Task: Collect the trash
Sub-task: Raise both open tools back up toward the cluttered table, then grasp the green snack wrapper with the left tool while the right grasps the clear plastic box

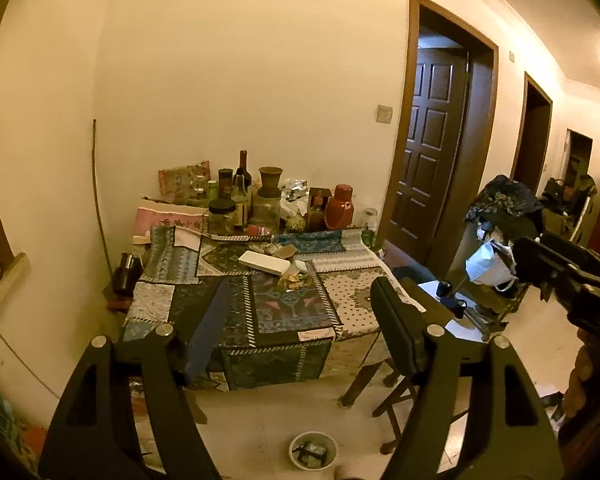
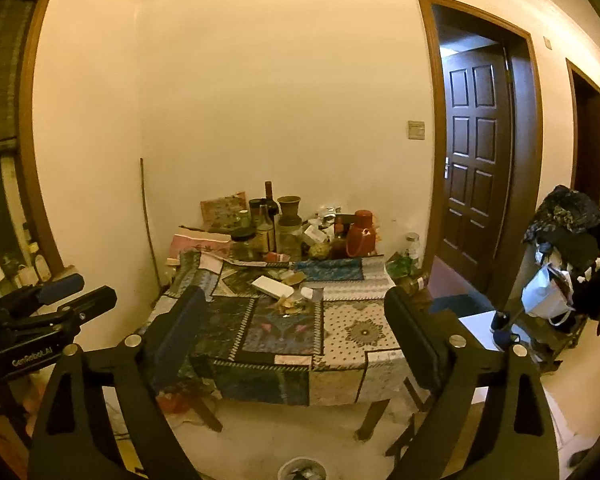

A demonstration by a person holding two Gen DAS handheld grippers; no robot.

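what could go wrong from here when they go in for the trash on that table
1. The crumpled wrappers lie beside a white box mid-table, so a wide-open right gripper might catch the box too.
2. Bottles and jars crowd the table's far edge behind the wrappers; overreaching could topple them.
3. The trash bin sits on the floor below the table's near edge, and the left gripper is also open and empty, so a loosely pinched scrap might miss it.
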